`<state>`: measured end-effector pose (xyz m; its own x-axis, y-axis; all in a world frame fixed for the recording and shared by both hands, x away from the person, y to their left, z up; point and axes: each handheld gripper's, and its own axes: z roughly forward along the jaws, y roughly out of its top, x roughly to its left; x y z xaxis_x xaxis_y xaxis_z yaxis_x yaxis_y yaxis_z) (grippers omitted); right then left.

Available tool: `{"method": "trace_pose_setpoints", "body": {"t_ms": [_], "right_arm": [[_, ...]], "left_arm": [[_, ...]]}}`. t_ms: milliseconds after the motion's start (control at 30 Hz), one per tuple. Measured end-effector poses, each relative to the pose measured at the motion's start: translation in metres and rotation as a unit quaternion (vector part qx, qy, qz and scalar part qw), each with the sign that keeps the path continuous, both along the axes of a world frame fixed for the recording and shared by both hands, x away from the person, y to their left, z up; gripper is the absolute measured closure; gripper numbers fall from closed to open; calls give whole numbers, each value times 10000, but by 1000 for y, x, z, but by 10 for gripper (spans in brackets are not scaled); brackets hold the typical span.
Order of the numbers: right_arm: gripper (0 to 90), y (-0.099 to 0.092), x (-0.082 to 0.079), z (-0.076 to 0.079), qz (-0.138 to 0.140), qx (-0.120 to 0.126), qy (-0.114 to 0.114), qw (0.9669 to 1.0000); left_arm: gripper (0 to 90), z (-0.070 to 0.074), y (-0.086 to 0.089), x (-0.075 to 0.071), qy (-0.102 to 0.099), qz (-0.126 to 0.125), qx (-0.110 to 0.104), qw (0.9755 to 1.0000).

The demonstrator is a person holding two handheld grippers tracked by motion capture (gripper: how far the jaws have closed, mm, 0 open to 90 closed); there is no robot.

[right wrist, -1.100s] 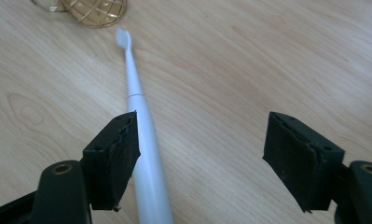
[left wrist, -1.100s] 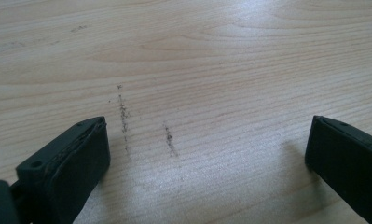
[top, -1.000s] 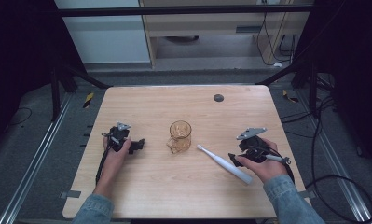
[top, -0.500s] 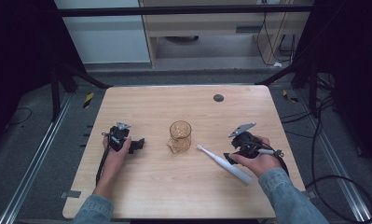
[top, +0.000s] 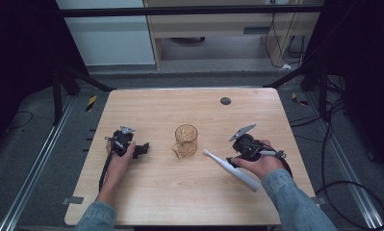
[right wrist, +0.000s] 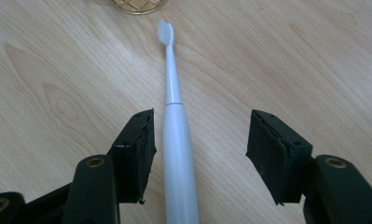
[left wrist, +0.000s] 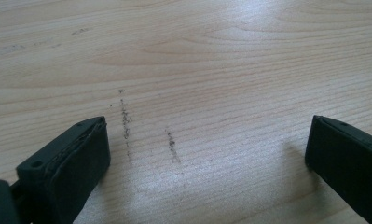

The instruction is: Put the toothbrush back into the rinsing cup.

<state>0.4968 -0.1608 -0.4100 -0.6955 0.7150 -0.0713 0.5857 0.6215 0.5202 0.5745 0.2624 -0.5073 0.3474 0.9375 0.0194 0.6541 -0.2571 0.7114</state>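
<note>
A white electric toothbrush (top: 230,168) lies flat on the wooden table (top: 170,110), its bristle head toward an amber glass cup (top: 185,139) that stands upright mid-table. My right gripper (top: 234,160) is open and low over the brush. In the right gripper view the handle (right wrist: 178,149) runs between the two jaws, closer to the left one, and the right gripper (right wrist: 202,119) has not closed on it; the cup's base (right wrist: 137,5) shows at the top. My left gripper (top: 141,149) rests left of the cup, open (left wrist: 207,126) above bare wood.
A small dark round disc (top: 225,101) sits near the table's far edge. Metal frame rails (top: 40,159) run along the left side, and cables (top: 343,187) trail over the floor to the right. A cabinet (top: 108,33) stands beyond the table.
My right gripper has moved left and slightly forward, so its open jaws now straddle the toothbrush handle. The left gripper, cup and toothbrush have stayed put.
</note>
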Motion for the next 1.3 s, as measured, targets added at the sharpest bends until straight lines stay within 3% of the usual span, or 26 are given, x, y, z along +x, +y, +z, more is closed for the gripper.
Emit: {"method": "trace_pose_setpoints", "body": {"t_ms": [200, 567, 1300], "right_arm": [[438, 4, 5, -6, 44, -5, 192, 9998], [535, 21, 15, -28, 199, -245, 557, 9979], [549, 23, 25, -49, 233, -551, 961, 9936]], "left_arm": [[0, 0, 0, 0, 0, 1, -2, 10000], [0, 0, 0, 0, 0, 0, 1, 10000], [0, 0, 0, 0, -2, 1, 2, 10000]]}}
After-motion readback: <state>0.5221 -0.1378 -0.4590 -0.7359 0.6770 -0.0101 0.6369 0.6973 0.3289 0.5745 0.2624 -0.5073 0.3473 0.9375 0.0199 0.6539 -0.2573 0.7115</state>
